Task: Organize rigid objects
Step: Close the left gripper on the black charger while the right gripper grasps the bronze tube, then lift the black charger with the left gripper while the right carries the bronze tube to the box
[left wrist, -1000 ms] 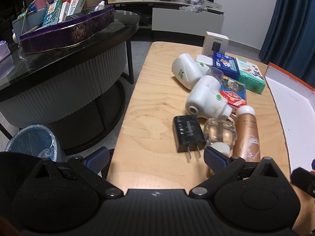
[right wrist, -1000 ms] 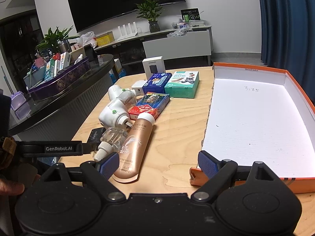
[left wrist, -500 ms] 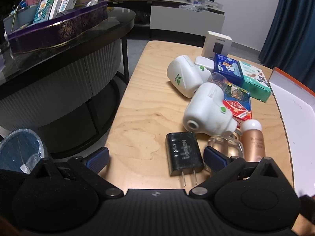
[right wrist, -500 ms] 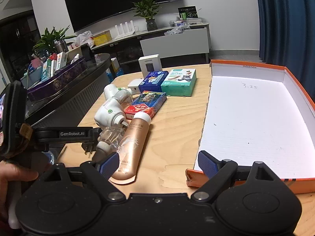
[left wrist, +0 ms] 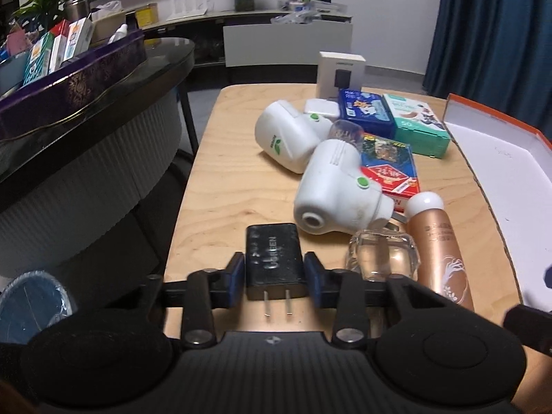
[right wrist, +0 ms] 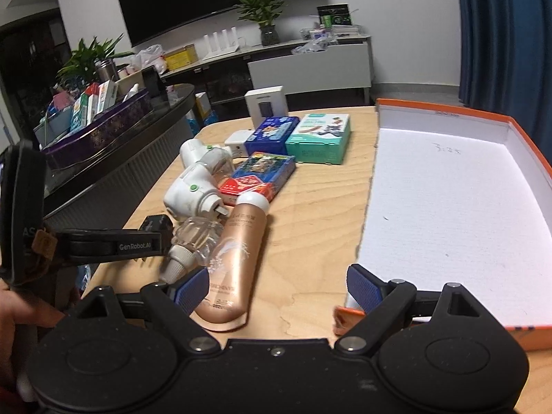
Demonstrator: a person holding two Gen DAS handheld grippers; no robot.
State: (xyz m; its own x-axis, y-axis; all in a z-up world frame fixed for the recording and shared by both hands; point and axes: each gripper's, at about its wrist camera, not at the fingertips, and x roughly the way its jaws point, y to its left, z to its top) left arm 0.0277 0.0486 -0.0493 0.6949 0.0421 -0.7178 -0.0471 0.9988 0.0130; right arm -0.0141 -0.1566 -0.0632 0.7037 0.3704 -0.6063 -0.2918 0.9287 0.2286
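My left gripper (left wrist: 274, 277) is shut on a black plug adapter (left wrist: 274, 255) at the near left of the wooden table (left wrist: 224, 186); its prongs point toward me. Beside it lie a clear glass bottle (left wrist: 381, 255), a gold tube (left wrist: 440, 252) and two white plug-in devices (left wrist: 336, 189). My right gripper (right wrist: 277, 289) is open and empty over the table's near edge, between the gold tube (right wrist: 238, 252) and the orange-rimmed white box (right wrist: 455, 203). The left gripper also shows in the right wrist view (right wrist: 151, 238).
Card boxes lie further back: red-and-blue (left wrist: 388, 165), dark blue (left wrist: 364, 112), teal (left wrist: 415, 126) and a white upright one (left wrist: 339, 72). A black round table (left wrist: 86, 110) with a purple tray stands to the left. A blue bin (left wrist: 34, 300) sits on the floor.
My left gripper moved forward and closed its fingers on the black plug adapter. My right gripper stayed open and shifted only slightly.
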